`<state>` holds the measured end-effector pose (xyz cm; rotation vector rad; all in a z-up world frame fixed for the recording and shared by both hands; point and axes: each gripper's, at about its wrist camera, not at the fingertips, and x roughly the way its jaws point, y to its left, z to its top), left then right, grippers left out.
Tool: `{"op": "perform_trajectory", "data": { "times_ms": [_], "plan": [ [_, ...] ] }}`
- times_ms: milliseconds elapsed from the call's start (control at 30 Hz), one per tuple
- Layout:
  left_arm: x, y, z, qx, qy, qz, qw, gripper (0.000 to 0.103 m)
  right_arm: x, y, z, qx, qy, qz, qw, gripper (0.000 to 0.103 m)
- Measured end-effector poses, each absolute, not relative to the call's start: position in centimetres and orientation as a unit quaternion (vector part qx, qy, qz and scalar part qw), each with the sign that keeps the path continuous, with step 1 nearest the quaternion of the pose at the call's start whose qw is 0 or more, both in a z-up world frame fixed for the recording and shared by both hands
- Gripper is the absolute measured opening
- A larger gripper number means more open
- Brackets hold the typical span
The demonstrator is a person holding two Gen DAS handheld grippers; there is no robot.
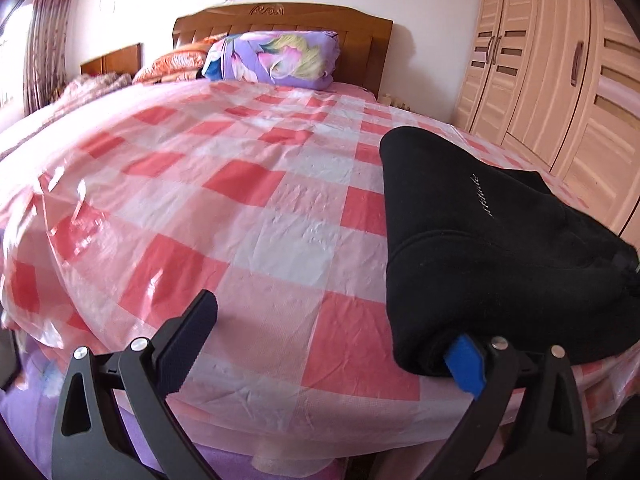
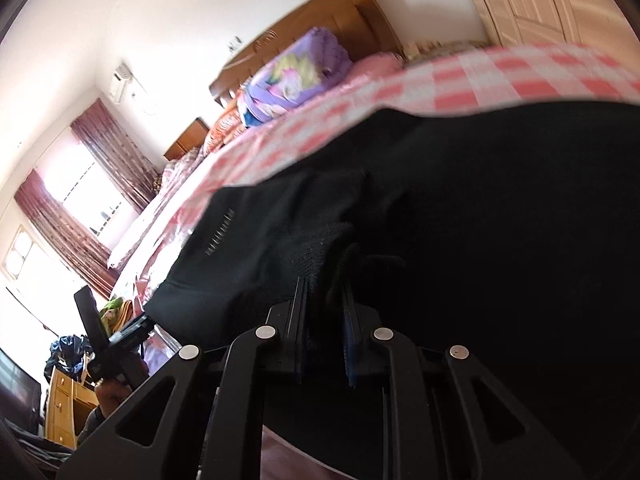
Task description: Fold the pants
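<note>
The black pants (image 1: 492,240) lie bunched at the right of the bed, small white lettering on top. My left gripper (image 1: 328,344) stands wide open at the bed's near edge. Its blue-padded right finger (image 1: 466,364) touches the near hem of the pants, and its left finger (image 1: 192,344) is over bare sheet. In the right wrist view the pants (image 2: 460,220) fill the frame, and my right gripper (image 2: 326,300) is shut on a fold of the black cloth. The left gripper (image 2: 94,332), held in a hand (image 2: 114,394), shows at the far left of that view.
A pink and white checked plastic sheet (image 1: 240,208) covers the bed. A purple flowered quilt (image 1: 276,58) and a wooden headboard (image 1: 360,36) are at the far end. A light wooden wardrobe (image 1: 552,80) stands on the right, and curtains (image 2: 112,152) and a window on the left.
</note>
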<state>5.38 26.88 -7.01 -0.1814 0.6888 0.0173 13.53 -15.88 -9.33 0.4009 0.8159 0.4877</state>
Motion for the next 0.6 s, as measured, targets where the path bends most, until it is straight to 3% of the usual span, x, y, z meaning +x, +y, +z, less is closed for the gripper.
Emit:
{"op": "perform_trajectory", "data": {
  "times_ms": [67, 167, 267, 333, 433, 500, 600],
  "plan": [
    [5.4, 26.6, -6.9, -0.077, 0.345, 0.002, 0.935, 0.102, 13.3, -16.3, -9.8, 0.197, 0.397, 0.23, 0.866, 0.018],
    [5.2, 26.9, -6.8, -0.069, 0.359, -0.015, 0.931, 0.102, 12.9, -16.7, -9.4, 0.186, 0.409, 0.226, 0.865, 0.032],
    [3.9, 26.4, -5.7, 0.002, 0.366, -0.027, 0.93, 0.102, 12.1, -17.1, -8.3, 0.175, 0.405, 0.214, 0.872, 0.048],
    [3.0, 25.9, -4.5, 0.055, 0.361, -0.024, 0.931, 0.102, 11.6, -17.4, -6.9, 0.166, 0.383, 0.209, 0.884, 0.049],
    [1.7, 25.7, -0.6, 0.1, 0.316, -0.009, 0.943, 0.102, 11.4, -15.9, -4.2, 0.132, 0.347, 0.224, 0.901, 0.05],
    [1.7, 25.8, 3.4, 0.077, 0.263, -0.017, 0.962, 0.102, 11.9, -13.5, -3.0, 0.1, 0.33, 0.249, 0.905, 0.061],
    [4.4, 24.3, 8.3, 0.013, 0.209, -0.062, 0.976, 0.102, 13.2, -9.4, -2.5, 0.044, 0.323, 0.271, 0.906, 0.063]
  ]
}}
